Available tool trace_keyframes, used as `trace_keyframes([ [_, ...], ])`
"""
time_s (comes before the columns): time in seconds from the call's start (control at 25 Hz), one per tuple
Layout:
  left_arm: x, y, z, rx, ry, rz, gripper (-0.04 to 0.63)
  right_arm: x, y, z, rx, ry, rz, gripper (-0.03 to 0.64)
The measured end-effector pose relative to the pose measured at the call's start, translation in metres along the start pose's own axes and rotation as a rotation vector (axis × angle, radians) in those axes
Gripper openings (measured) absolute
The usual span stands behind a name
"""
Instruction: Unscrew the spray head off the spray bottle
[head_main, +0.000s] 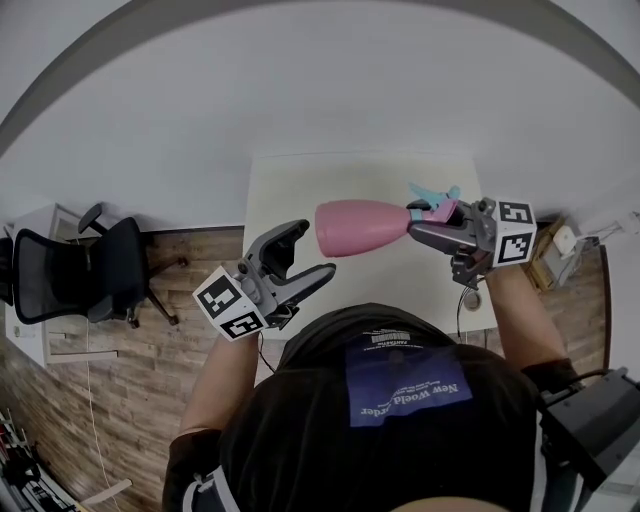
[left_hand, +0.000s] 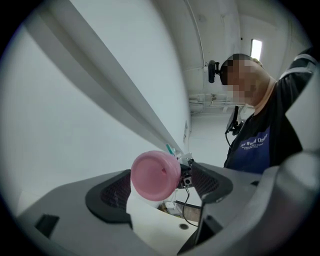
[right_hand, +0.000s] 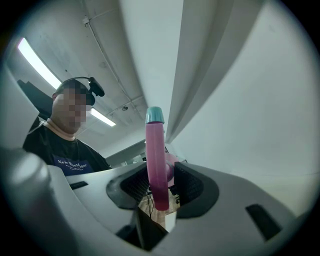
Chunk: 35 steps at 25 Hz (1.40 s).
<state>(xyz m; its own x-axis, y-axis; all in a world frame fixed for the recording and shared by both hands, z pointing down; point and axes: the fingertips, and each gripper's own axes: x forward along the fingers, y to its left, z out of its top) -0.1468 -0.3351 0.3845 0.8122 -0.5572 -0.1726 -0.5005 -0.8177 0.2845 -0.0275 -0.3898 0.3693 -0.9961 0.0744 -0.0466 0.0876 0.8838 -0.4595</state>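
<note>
The pink spray bottle is held lying sideways above the white desk, at the centre of the head view, its round base pointing to the left of the frame. At its right end the spray head, pink with a teal tip, is clamped by the right hand-held gripper, whose jaws are closed on it. The neck where head meets bottle is covered by those jaws, so whether the thread is loose cannot be made out. In the right gripper view only the head's narrow pink lever is seen standing between the pads, and the bottle's body is almost wholly hidden behind it.

The left hand-held gripper is seen at the lower left of the bottle with its jaws spread wide and nothing pressed between them. In its own view the bottle's base is framed between the pads but is not touched.

The desk's near edge is cut off by the person's head and shoulders. One bottle, one spray head and two grippers are counted, with one black office chair on the wooden floor at the left.
</note>
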Motion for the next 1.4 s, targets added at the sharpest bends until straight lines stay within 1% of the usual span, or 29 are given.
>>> trace_keyframes([
  [0.08,0.009,-0.001,0.003,-0.001,0.008,-0.026,0.411,0.003,0.003,0.000,0.004,0.009,0.018,0.140],
  [0.16,0.017,-0.003,0.007,0.007,0.015,-0.046,0.448,0.006,0.007,0.002,0.009,0.017,0.034,0.140],
  [0.28,0.026,-0.010,0.016,0.014,0.018,-0.081,0.453,0.013,0.019,0.010,0.012,0.028,0.059,0.139],
  [0.32,0.028,-0.013,0.019,0.013,0.016,-0.095,0.469,0.015,0.023,0.011,0.011,0.031,0.065,0.140],
  [0.48,0.036,-0.030,0.013,0.024,0.023,-0.143,0.471,0.012,0.039,0.001,0.003,0.045,0.084,0.139],
  [0.6,0.045,-0.036,0.013,0.029,0.027,-0.180,0.471,0.013,0.040,0.001,0.017,0.035,0.092,0.138],
  [0.68,0.050,-0.042,0.010,0.028,0.015,-0.194,0.474,0.007,0.042,-0.002,0.028,0.019,0.092,0.139],
  [0.8,0.048,-0.069,0.002,0.035,-0.016,-0.208,0.474,-0.008,0.062,-0.020,0.034,0.004,0.099,0.139],
  [0.88,0.047,-0.079,-0.001,0.042,-0.007,-0.219,0.474,-0.011,0.069,-0.023,0.036,0.001,0.103,0.140],
  [1.0,0.048,-0.080,-0.007,0.061,0.044,-0.227,0.474,-0.008,0.068,-0.022,0.035,0.014,0.103,0.140],
  [1.04,0.048,-0.079,-0.008,0.060,0.048,-0.225,0.474,-0.008,0.068,-0.022,0.038,0.018,0.104,0.140],
  [1.2,0.047,-0.080,0.001,0.029,0.003,-0.229,0.474,-0.008,0.067,-0.025,0.071,0.013,0.124,0.140],
  [1.32,0.046,-0.082,0.003,0.048,0.008,-0.240,0.476,-0.008,0.070,-0.023,0.064,0.012,0.143,0.140],
  [1.4,0.045,-0.083,0.003,0.046,0.011,-0.240,0.479,-0.007,0.072,-0.023,0.062,0.014,0.149,0.140],
])
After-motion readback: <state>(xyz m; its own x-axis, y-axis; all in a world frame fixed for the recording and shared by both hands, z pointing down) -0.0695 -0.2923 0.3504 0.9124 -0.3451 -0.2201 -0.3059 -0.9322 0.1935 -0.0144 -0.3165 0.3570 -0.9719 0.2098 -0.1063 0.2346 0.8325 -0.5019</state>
